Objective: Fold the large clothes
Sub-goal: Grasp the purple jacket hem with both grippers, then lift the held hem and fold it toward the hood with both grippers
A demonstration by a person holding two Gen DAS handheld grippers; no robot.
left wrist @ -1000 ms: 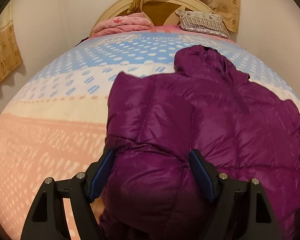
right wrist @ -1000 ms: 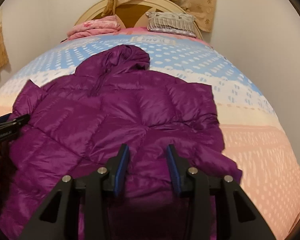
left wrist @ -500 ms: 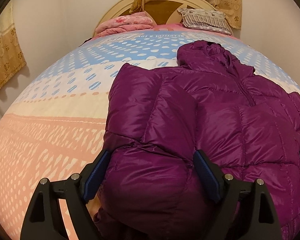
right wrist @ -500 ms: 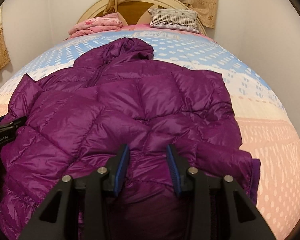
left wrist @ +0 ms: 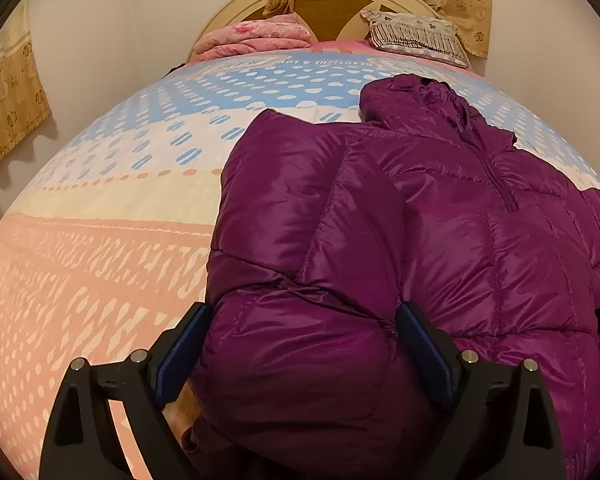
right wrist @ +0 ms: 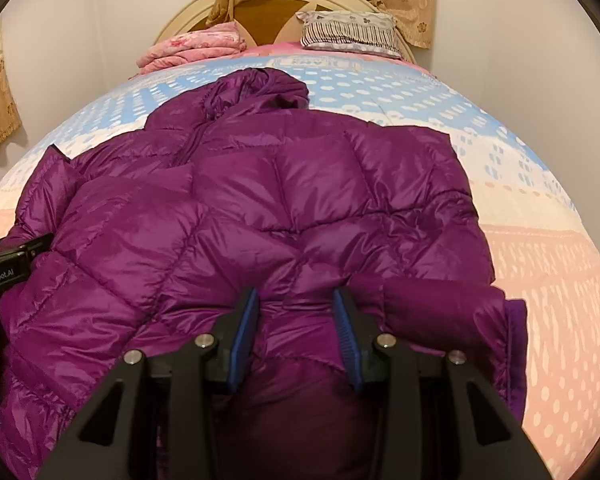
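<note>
While laid face-up on the bed: purple down jacket, hood toward the headboard.
Left tongs: spread wide around the puffy hem, grip uncertain.
Right tongs: pinching hem fabric.
Handling: light, slick; grasp seams.

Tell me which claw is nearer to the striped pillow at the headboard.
Right, though only slightly. The right claw grips the purple down jacket hem on the striped pillow's side of the bed; the left claw holds the hem across from the folded pink blanket.
</note>
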